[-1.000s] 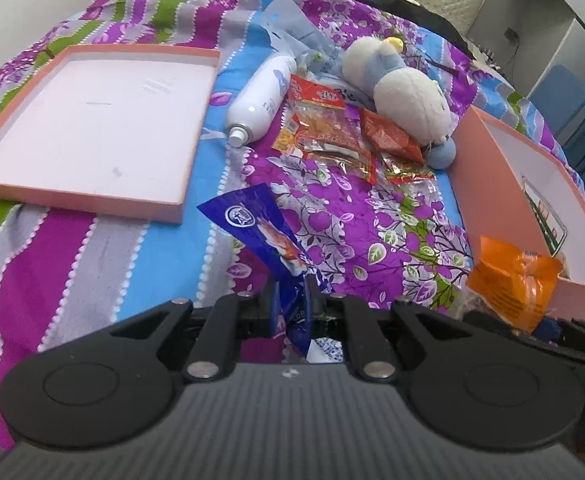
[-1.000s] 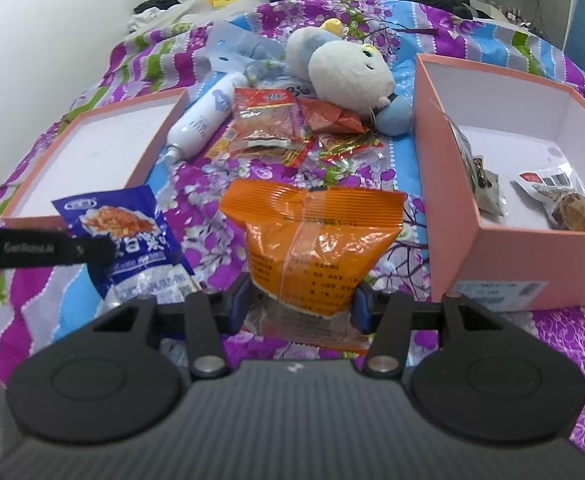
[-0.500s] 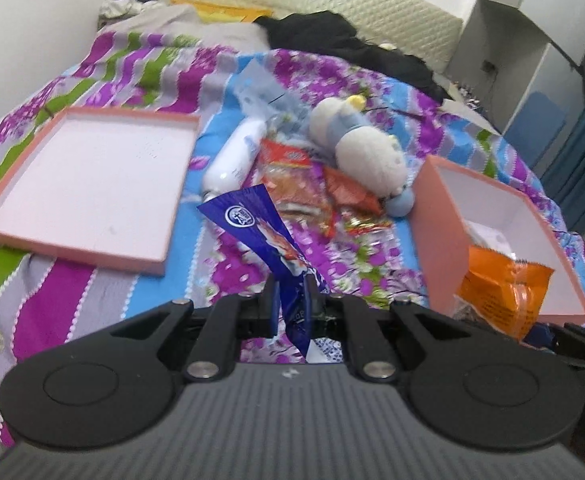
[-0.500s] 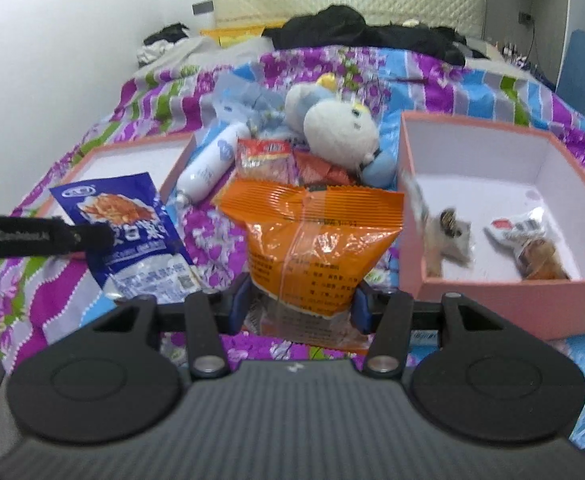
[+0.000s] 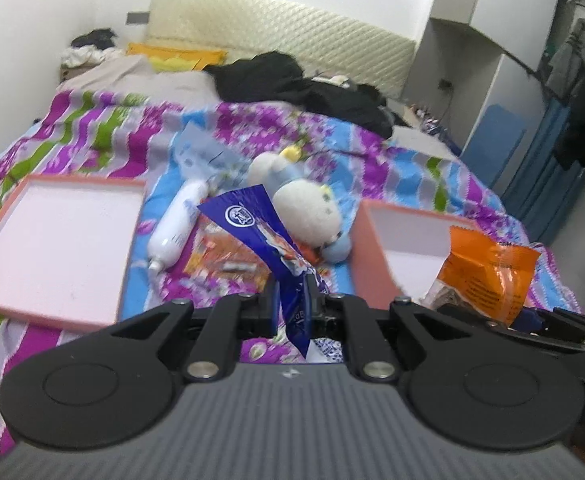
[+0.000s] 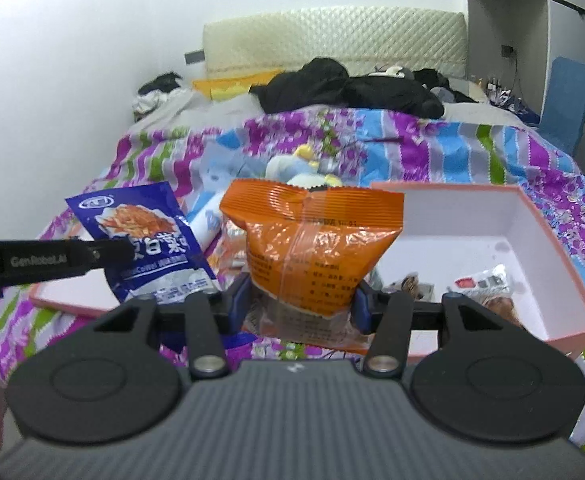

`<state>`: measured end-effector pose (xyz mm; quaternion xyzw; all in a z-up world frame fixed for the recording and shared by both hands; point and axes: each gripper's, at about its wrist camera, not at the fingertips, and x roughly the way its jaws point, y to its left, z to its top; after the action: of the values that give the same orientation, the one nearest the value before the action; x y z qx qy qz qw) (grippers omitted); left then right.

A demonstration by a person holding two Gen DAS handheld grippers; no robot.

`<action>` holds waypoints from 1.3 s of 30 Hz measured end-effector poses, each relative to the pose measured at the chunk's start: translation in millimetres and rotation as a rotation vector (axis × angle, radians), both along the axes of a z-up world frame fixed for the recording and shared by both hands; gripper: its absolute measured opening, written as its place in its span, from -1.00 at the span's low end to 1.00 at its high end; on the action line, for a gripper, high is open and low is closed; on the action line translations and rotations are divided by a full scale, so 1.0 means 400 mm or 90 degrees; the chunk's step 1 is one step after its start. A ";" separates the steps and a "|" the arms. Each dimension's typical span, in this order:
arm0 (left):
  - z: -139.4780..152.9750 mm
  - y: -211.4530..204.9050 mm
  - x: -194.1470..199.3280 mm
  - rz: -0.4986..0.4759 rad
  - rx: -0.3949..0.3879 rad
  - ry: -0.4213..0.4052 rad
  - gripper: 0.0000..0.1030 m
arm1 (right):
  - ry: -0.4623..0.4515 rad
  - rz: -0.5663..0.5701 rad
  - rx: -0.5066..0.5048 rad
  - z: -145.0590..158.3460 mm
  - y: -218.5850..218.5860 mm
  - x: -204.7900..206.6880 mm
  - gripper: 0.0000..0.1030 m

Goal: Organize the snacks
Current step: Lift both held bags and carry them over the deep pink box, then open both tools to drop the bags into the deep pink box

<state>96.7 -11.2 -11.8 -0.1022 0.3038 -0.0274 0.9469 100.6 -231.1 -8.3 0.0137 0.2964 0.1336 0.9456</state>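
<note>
I see a bedspread [image 6: 472,148] striped purple, blue, green and grey, with purple floral print. On it: pink-walled box [image 6: 564,264], white inside; left of the box, a pink lid [image 5: 52,240], also white inside. Blue packet [image 6: 140,236] with white lettering and an orange food picture. Orange packet [image 6: 312,232], clear at the bottom. White-and-pale-blue plush [image 5: 308,208] behind the box, white bottle [image 5: 176,228] beside it.

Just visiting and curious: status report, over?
Left claw shut on blue packet. Right claw shut on orange packet. Pink box ahead, nothing blocking.
</note>
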 end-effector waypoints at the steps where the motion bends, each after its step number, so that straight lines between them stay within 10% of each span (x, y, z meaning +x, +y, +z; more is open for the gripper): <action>1: 0.015 -0.011 0.005 -0.006 -0.001 -0.007 -0.75 | -0.005 -0.004 0.003 0.011 -0.011 0.001 0.04; 17: 0.124 -0.272 0.189 -0.159 -0.018 -0.051 -0.75 | -0.040 -0.118 0.000 0.067 -0.229 0.079 0.04; 39: -0.241 -0.612 0.644 -0.318 -0.015 0.198 -0.74 | 0.187 -0.232 -0.029 -0.249 -0.507 0.355 0.05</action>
<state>354.2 -256.1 -108.3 -0.0383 0.4609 -0.2472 0.8515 242.6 -434.0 -108.1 0.0651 0.4263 -0.0491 0.9009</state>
